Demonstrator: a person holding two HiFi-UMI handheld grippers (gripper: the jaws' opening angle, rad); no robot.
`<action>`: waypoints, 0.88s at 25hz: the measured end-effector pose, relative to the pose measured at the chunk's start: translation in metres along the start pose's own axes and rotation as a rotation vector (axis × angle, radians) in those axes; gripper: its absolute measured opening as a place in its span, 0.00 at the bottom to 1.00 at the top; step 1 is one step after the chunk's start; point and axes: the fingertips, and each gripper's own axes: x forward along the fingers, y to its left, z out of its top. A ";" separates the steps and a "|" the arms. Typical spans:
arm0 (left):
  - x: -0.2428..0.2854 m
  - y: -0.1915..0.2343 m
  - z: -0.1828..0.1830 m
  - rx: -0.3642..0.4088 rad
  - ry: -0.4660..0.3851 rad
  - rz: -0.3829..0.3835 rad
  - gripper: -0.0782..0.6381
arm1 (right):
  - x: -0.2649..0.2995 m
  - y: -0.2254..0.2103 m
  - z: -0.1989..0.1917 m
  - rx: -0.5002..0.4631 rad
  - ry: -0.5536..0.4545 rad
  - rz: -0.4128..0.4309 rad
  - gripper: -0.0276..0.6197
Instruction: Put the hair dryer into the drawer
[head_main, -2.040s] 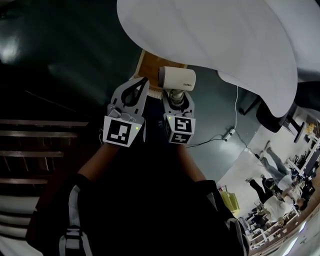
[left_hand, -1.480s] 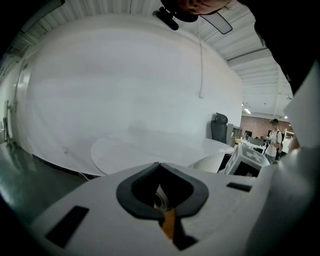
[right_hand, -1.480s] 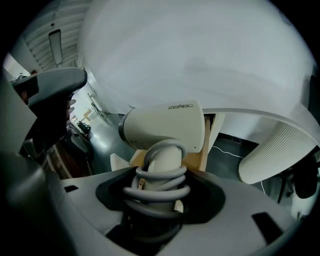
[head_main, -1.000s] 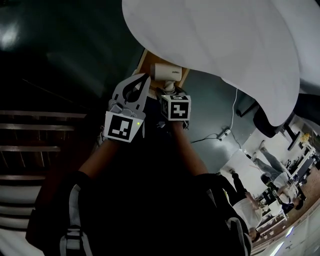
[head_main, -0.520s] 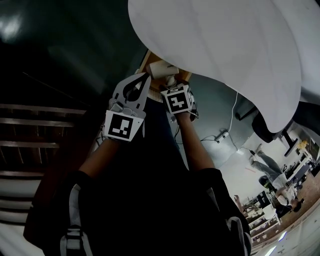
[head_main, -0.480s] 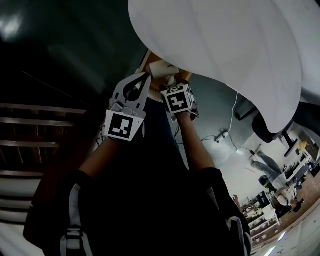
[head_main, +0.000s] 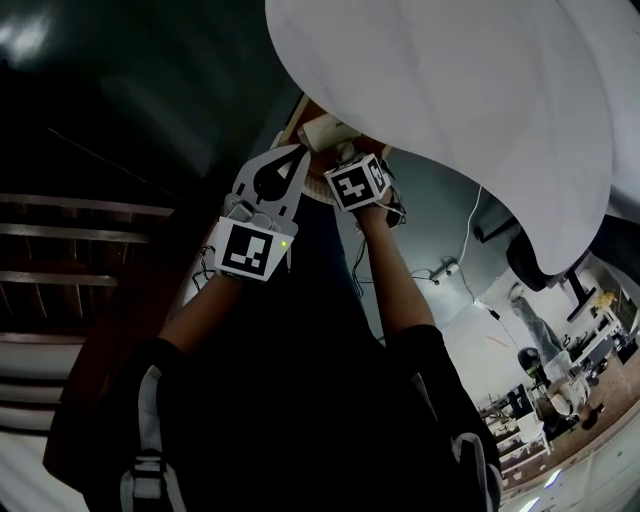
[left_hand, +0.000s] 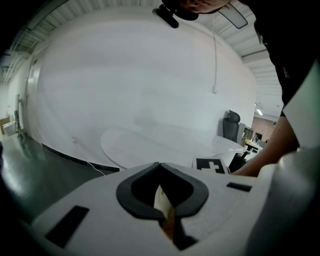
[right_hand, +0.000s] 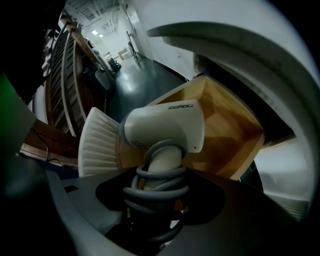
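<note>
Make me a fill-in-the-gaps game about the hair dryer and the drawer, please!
1. The right gripper is shut on the hair dryer by its ____.
2. A grey ____ is coiled round the part it grips.
3. The open drawer beyond the hair dryer is made of ____.
4. The table top over the drawer is coloured ____.

Missing words: handle; cord; wood; white.
</note>
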 end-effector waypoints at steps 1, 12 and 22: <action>0.001 0.000 -0.001 -0.003 0.001 -0.001 0.12 | 0.003 -0.001 0.000 -0.001 0.013 0.003 0.47; 0.005 0.005 -0.001 -0.017 0.008 0.008 0.12 | 0.024 -0.001 -0.008 0.031 0.173 0.081 0.47; 0.000 0.006 -0.005 -0.026 0.013 0.006 0.12 | 0.038 0.006 -0.020 0.019 0.292 0.120 0.48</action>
